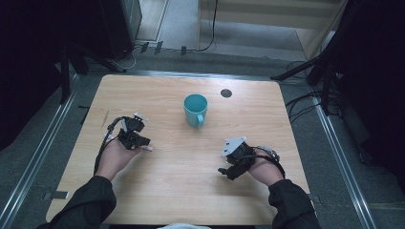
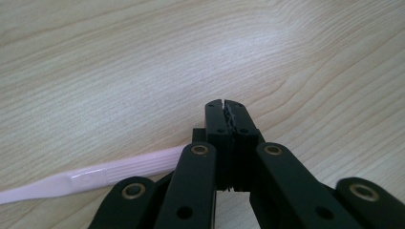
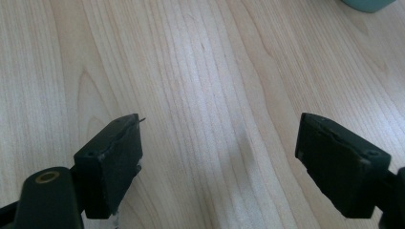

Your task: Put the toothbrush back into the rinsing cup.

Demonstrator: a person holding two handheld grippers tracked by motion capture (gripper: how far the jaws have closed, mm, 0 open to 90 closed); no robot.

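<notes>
Pale wooden worktop [image 1: 181, 191] under dim light, ringed by grey floor and cables. From the high view: teal mug [image 1: 196, 109] standing upright near the middle, handle turned toward the person; left hand-held gripper [image 1: 138, 141] low over the near left part, with a pink toothbrush [image 1: 147, 148] poking out beside it; right hand-held gripper [image 1: 224, 170] low at the near right, well apart from the mug.

From the left gripper view: jaws pressed together on something thin and whitish (probably the bristle end), toothbrush [image 2: 86, 177] handle trailing off to the left, flat against the wood. Likely a grip for carrying it to the mug.

From the right gripper view: jaws spread wide, nothing between them but bare wood, mug [image 3: 367, 5] edge at the top right. Waiting, by the look of it.
</notes>
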